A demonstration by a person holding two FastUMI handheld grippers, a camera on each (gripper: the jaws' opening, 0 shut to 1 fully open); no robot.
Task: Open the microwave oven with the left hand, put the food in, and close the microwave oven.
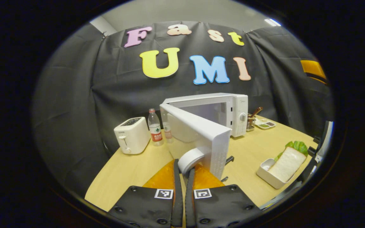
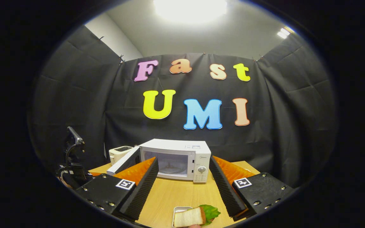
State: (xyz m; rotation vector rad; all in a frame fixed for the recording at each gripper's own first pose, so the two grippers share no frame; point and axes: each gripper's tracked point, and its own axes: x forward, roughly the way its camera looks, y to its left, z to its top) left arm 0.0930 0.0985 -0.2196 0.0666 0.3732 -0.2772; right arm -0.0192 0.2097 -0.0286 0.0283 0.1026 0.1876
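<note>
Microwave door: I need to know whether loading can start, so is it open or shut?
Open. The microwave door stands swung out, left gripper shut on its handle; the cavity shows in the right gripper view.

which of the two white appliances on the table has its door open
The microwave: its door is swung wide, with the left tool closed on the round handle. The toaster beside the bottles has no door.
</note>
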